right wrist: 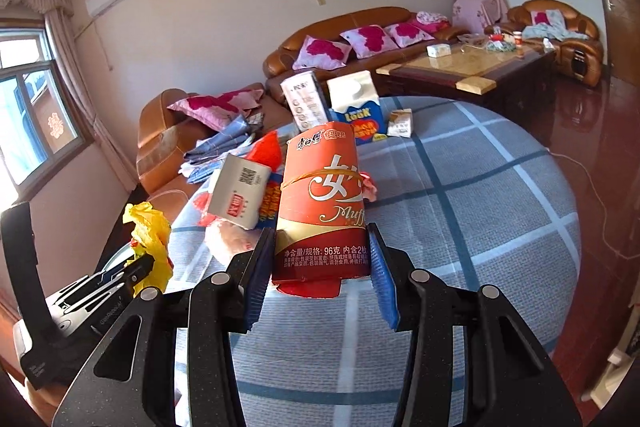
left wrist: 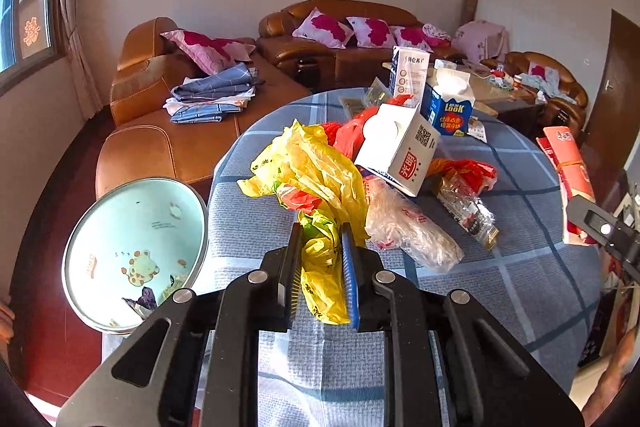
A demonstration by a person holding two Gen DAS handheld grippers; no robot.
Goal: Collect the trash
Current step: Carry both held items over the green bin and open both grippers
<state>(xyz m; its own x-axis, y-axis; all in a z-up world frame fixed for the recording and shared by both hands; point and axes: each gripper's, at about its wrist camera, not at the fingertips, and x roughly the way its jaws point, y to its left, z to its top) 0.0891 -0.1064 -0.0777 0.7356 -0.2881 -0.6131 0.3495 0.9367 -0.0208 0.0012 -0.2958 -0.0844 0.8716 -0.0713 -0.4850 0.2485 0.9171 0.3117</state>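
My left gripper (left wrist: 322,239) is shut on a crumpled yellow plastic bag (left wrist: 316,171) and holds it above the round table with the blue checked cloth (left wrist: 520,287). It also shows in the right wrist view (right wrist: 150,239), at the lower left. My right gripper (right wrist: 320,247) is shut on a red muffin box (right wrist: 322,203) bound with a rubber band; the box shows in the left wrist view (left wrist: 570,183) at the right edge. A light blue trash bin (left wrist: 136,251) stands beside the table at the left, with some scraps inside.
On the table lie a white carton (left wrist: 396,147), a blue LOOK carton (left wrist: 450,107), a tall white carton (left wrist: 410,71), red bags (left wrist: 348,135), a clear wrapper (left wrist: 408,227) and a dark wrapper (left wrist: 468,211). Brown sofas (left wrist: 344,39) and a coffee table (right wrist: 472,67) stand behind.
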